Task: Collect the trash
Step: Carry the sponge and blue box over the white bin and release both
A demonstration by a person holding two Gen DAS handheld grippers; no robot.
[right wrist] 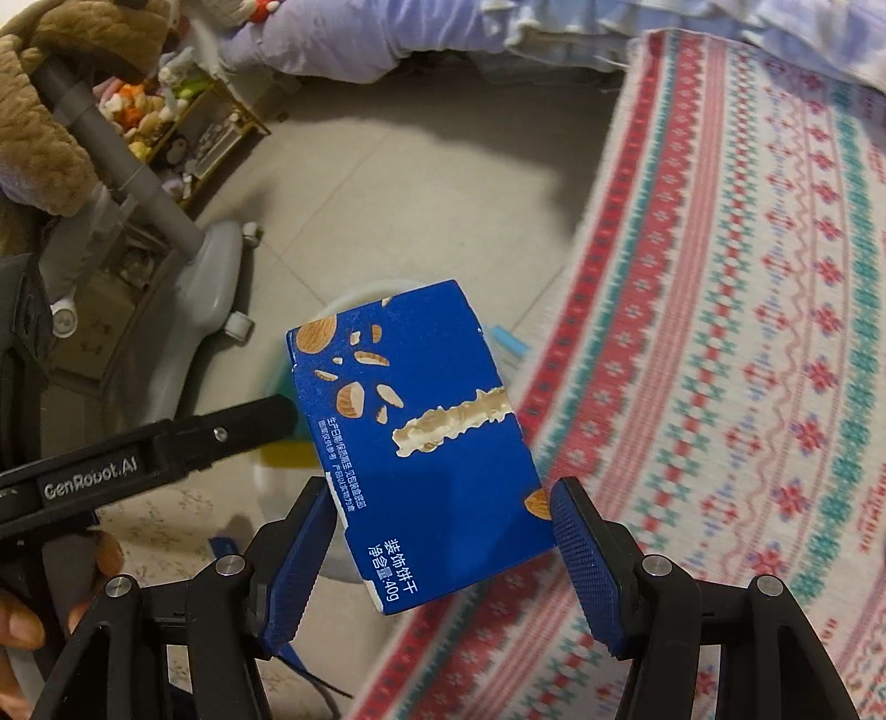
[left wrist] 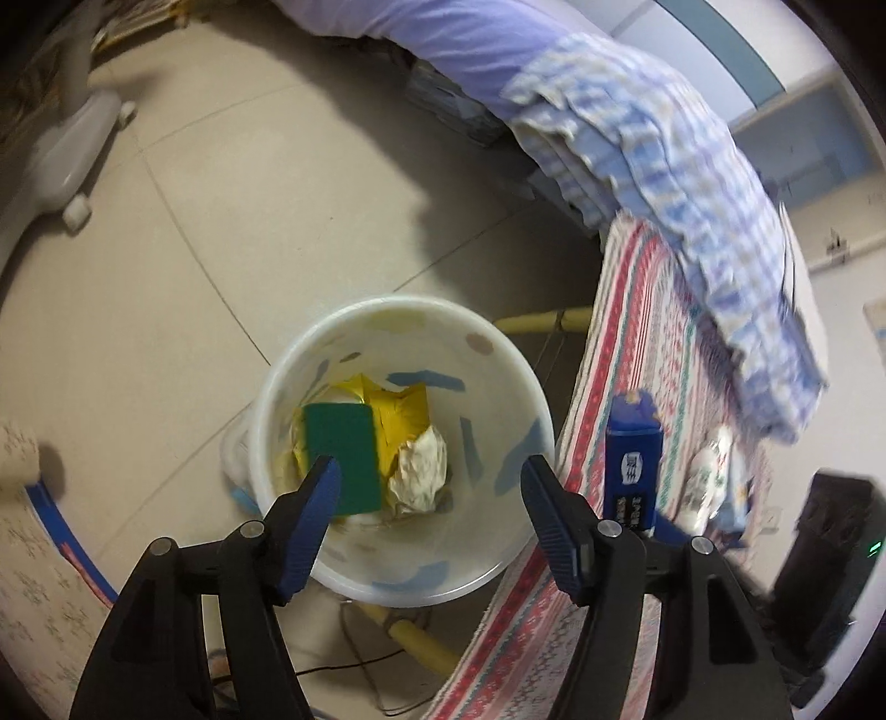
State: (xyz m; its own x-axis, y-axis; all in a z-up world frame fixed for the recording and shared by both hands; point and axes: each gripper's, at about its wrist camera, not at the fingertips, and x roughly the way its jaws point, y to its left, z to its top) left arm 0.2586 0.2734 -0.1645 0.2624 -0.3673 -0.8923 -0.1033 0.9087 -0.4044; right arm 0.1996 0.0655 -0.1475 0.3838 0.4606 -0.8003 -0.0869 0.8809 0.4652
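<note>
Floor's big pale beige tiles (left wrist: pixel 232 183) with thin grout lines. A bed with a lilac sheet (left wrist: pixel 465 44) runs along the far side, a blue checked blanket (left wrist: pixel 664 166) hanging off its edge. Grey wheeled chair base (right wrist: pixel 205 277) on the left, shelf of plush toys (right wrist: pixel 166 116) behind it, and a white wall (left wrist: pixel 847 288) on the right.

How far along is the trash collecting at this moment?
Done: a green sponge, a yellow wrapper and crumpled paper lie in the white bin, under the open left tool. In hand: the right tool grips a blue biscuit box. Left: dropping it in.
</note>
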